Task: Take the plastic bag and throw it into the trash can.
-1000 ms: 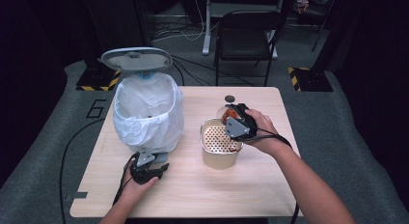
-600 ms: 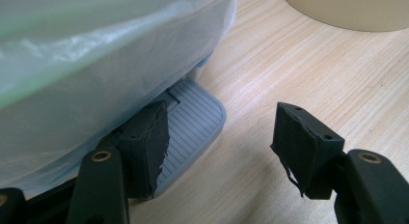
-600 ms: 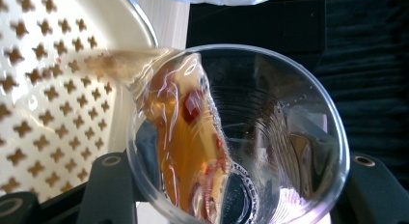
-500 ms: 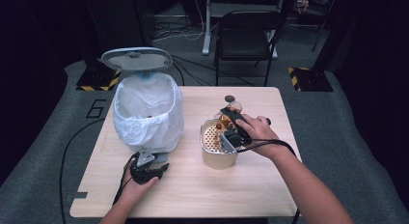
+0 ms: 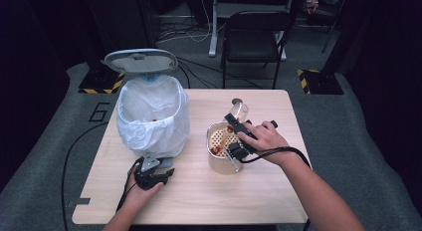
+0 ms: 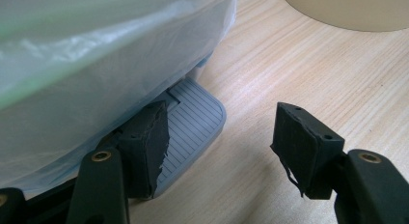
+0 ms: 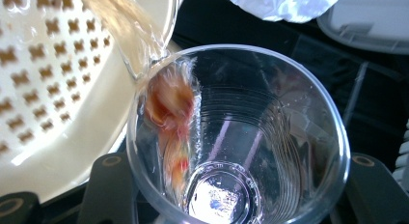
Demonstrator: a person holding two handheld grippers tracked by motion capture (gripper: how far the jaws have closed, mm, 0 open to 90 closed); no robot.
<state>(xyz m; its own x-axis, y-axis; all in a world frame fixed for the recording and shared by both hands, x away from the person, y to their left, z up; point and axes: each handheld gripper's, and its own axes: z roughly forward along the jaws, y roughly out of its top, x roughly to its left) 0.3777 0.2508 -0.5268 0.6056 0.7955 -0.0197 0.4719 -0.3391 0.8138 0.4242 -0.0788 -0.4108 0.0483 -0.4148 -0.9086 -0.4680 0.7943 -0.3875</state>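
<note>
Over the cream strainer bowl, right of centre on the surface, the clear plastic cup tips — brownish liquid and red bits pouring out, right tongs clamped on it. Near left, left tongs gape wide at the lined bin's pedal.

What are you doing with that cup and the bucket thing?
A person is working at a wooden table with a gripper in each hand. The right gripper holds a clear plastic cup, tipped over a cream strainer pot, and brownish liquid with red bits is pouring out into it. The left gripper, jaws open, rests by the foot pedal of a bin lined with a white bag, lid up.
</note>
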